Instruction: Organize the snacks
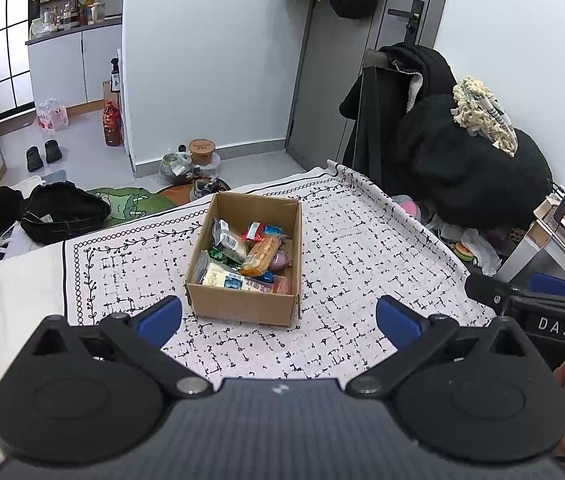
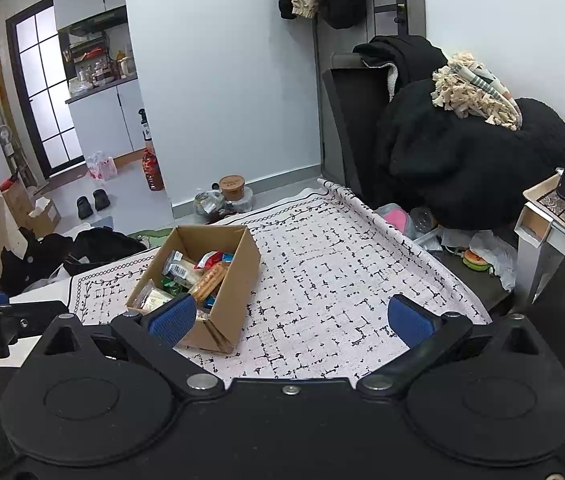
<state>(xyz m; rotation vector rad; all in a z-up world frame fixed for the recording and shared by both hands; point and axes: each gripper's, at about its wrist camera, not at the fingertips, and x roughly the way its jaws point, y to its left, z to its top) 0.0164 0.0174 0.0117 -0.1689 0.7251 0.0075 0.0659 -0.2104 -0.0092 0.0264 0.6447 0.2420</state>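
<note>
You held the left gripper (image 1: 278, 320) and the right gripper (image 2: 290, 320) spread wide and empty, hovering short of the cardboard box (image 1: 242, 304) on the patterned cloth (image 1: 362, 248). The snacks (image 1: 242, 256) lay heaped inside it, wrappers jumbled; no loose packets showed on the cloth, so packing looked about finished.

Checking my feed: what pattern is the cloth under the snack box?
White cloth with black broken-line grid; left wrist view.

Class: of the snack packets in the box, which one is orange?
The long orange packet lying slantwise near the middle of the box, on top of the pile. Its neighbours are red, blue, green, grey or pale.
</note>
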